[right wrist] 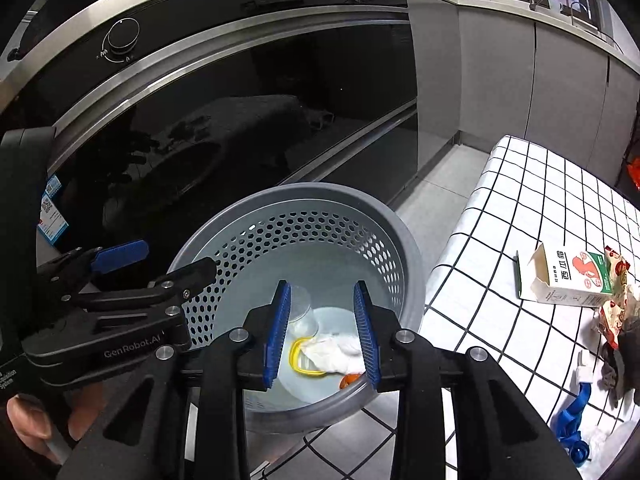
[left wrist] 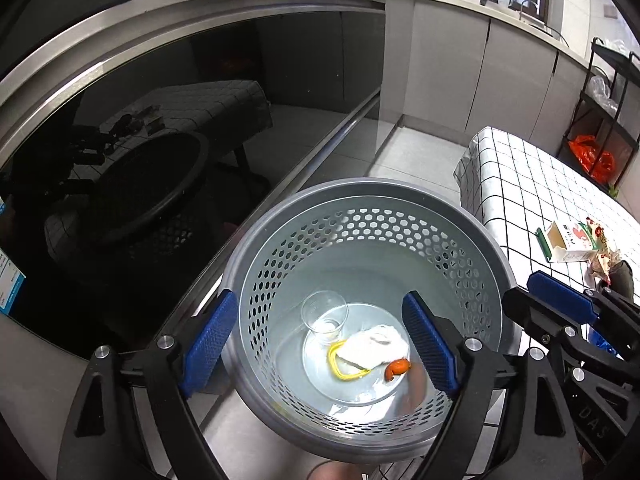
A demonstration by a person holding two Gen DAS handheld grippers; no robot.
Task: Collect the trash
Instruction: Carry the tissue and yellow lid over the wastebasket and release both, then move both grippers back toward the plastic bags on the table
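A grey perforated bin (left wrist: pixel 494 248) (right wrist: pixel 408 256) stands on the floor beside the checked table. At its bottom lie a clear plastic cup (left wrist: pixel 325 314) (right wrist: pixel 302 312), a crumpled white tissue (left wrist: pixel 376 346) (right wrist: pixel 332 350), a yellow ring (left wrist: pixel 340 364) (right wrist: pixel 300 356) and an orange scrap (left wrist: pixel 398 368) (right wrist: pixel 350 378). My left gripper (left wrist: pixel 320 340) (right wrist: pixel 160 264) hangs open and wide above the bin's left side, with nothing between its pads. My right gripper (right wrist: pixel 322 336) hovers over the bin mouth, open and empty; one of its blue pads (left wrist: pixel 560 294) shows in the left wrist view.
A black glass oven front (left wrist: pixel 160 120) (right wrist: pixel 240 120) rises just behind the bin. The table's white checked cloth (left wrist: pixel 528 184) (right wrist: pixel 520 208) carries a small open carton (left wrist: pixel 572 242) (right wrist: pixel 568 280), a snack wrapper (right wrist: pixel 616 292) and a blue strip (right wrist: pixel 572 420). A hand (right wrist: pixel 28 420) holds the left gripper.
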